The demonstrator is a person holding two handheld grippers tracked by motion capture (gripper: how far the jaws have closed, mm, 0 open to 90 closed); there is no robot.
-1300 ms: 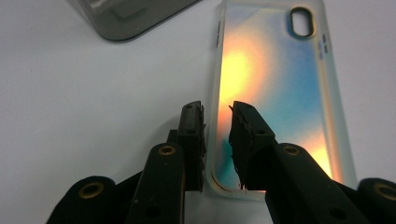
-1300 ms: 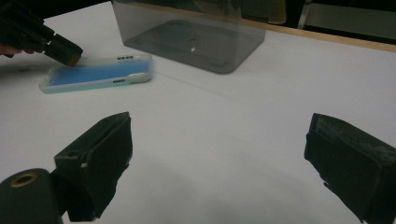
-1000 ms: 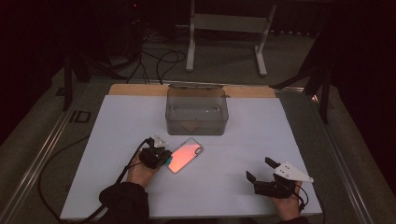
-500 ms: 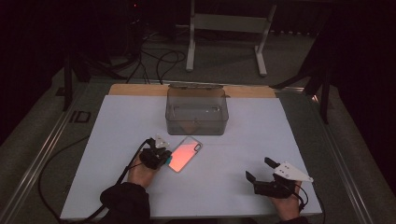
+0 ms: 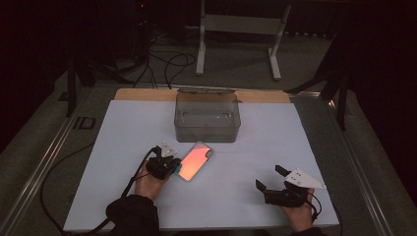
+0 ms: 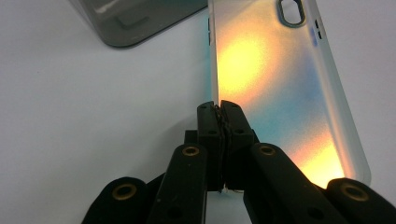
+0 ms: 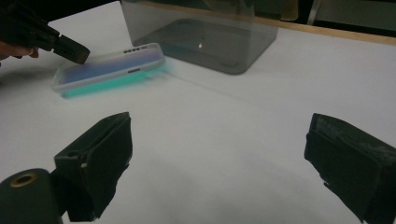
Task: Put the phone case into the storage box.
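Frosted plastic is catching the light on the phone case, a thin rounded rectangle glowing orange and yellow with a blue-green tint, its camera cutout an oval hole at the far end. The left gripper is pinching the case's long edge, its two black jaws pressed together on the thin rim; in the left gripper view the case is stretching away ahead and to the right of the jaw tips, and whether it is resting on the white table sheet or tilted slightly off it is hard to tell. A green glow is spilling onto the sheet beneath the case in the right gripper view.

Ahead of the left gripper, just beyond the case's far end, a smoky grey see-through box is standing open-topped, with straight walls and rounded corners; its lower corner is showing past the case, close to it but apart.

The right gripper is resting low on the sheet, well apart from the case, with its matte black jaws spread wide and nothing between them. In the right gripper view smooth bare sheet is lying between the blocky pads, with the case and box farther off to the front left. A person's hand in a dark sleeve is holding the left gripper.
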